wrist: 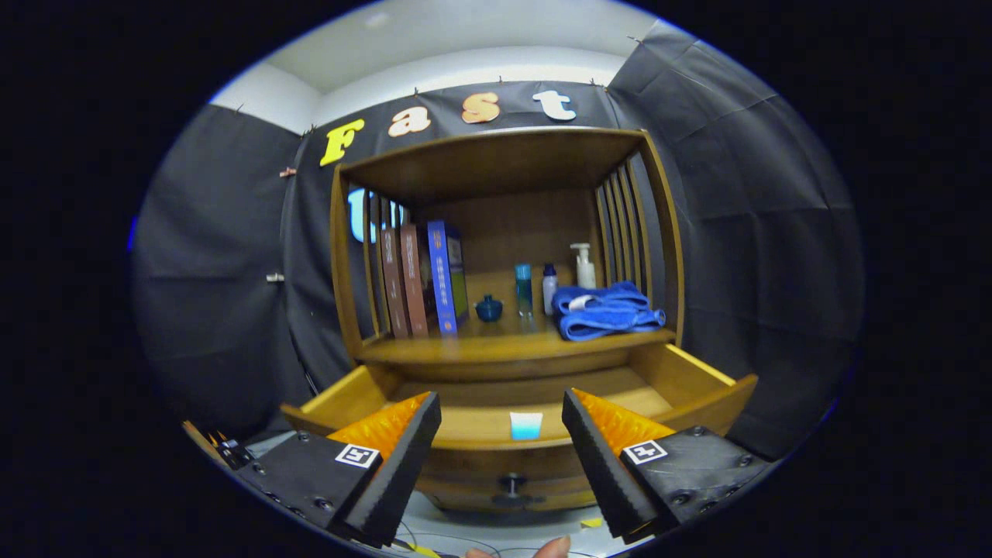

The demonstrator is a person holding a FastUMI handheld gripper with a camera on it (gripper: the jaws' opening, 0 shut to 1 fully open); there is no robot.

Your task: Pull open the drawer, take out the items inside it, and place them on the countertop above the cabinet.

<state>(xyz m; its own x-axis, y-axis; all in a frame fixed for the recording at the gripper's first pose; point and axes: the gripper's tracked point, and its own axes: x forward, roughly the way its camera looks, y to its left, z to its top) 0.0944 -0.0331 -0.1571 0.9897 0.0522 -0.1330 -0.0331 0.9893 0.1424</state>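
In the gripper view, our tool (pixel 501 434) is spread wide and holds nothing, hanging in front of the drawer (pixel 701 387), which is already pulled open. A small pale blue item (pixel 526 425) sits inside near the front wall, between our fingers and just beyond them. We should come down over the drawer front, straddle the item, then close. The shelf lip overhangs the drawer's back. On the table (pixel 496 341), open room lies between the books (pixel 422 283) and the blue towel (pixel 608 310).
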